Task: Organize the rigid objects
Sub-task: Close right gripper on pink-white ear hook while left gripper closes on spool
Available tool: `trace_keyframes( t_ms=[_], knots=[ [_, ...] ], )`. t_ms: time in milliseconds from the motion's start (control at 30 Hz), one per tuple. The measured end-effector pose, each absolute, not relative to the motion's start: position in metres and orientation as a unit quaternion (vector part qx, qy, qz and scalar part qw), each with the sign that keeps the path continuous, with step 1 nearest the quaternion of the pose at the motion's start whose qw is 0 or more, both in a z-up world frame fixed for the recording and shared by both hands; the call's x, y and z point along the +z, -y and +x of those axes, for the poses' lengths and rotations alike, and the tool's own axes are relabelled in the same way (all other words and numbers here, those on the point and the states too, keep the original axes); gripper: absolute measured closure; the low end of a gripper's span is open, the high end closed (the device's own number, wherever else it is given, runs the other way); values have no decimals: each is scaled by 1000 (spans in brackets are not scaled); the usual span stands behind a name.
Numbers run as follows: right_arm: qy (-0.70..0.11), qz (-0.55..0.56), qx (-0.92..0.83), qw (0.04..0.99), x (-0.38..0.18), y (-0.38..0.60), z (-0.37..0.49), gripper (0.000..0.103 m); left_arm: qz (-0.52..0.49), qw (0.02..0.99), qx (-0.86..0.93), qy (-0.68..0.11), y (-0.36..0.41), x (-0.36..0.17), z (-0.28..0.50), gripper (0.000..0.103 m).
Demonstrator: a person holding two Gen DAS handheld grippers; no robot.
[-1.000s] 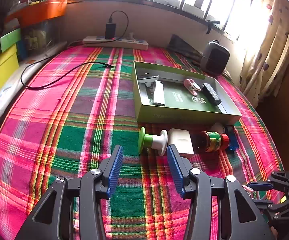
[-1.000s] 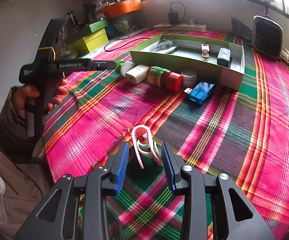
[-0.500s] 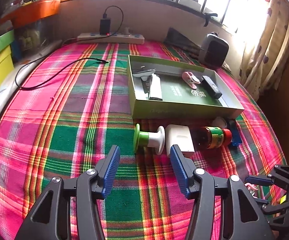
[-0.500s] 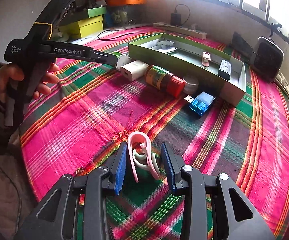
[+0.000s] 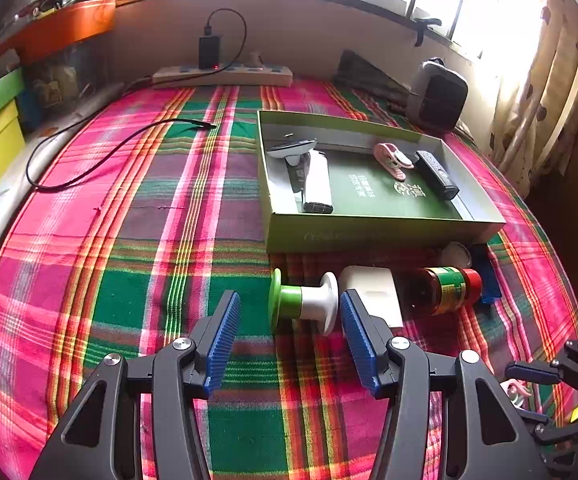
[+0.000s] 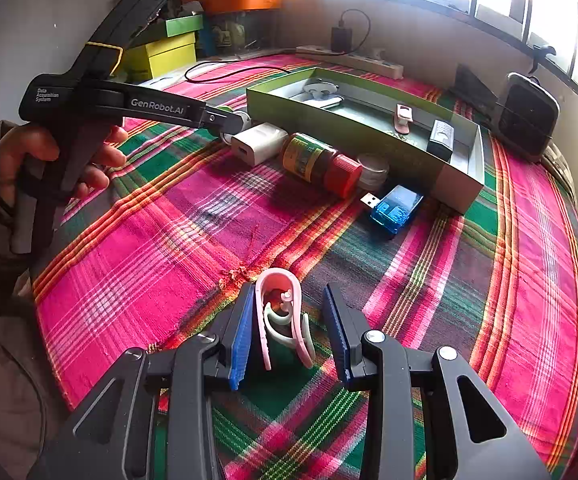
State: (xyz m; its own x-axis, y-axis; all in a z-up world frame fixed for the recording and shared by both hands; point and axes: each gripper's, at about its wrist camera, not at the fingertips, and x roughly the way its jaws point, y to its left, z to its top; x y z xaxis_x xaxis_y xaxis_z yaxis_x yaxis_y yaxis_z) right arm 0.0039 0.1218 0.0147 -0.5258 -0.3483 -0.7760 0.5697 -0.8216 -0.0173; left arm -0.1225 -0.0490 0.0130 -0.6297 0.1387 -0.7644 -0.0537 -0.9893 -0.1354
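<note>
Left gripper (image 5: 289,334) spread wide, empty; green-and-white spool (image 5: 303,302) just ahead, long axis crosswise between the pads. Right gripper (image 6: 291,330) part-spread astride pink clip (image 6: 279,316), left pad touching, right pad clear.

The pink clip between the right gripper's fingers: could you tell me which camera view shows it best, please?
The right wrist view: the pink clip sits centre frame between the right gripper fingers, its loop and white inner part clear. The left wrist view catches only a sliver of the clip at the lower right edge, mostly hidden behind that gripper.

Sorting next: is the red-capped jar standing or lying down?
Lying down: the jar rests on its side on the cloth, cap toward the box.
</note>
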Motion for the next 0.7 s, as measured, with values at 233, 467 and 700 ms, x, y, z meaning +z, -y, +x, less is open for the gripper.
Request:
trace_keyframes(
  t_ms=[233, 467, 700],
  knots=[
    [-131, 410, -864, 262, 15, -121, 2, 68, -429, 47, 901, 54, 51, 12, -129, 51],
    [-128, 412, -865, 257, 16, -120, 0, 73, -432, 43, 899, 49, 50, 9, -131, 52],
    [-123, 413, -867, 251, 17, -121, -2, 78, -427, 52, 902, 50, 48, 10, -130, 66]
  ],
)
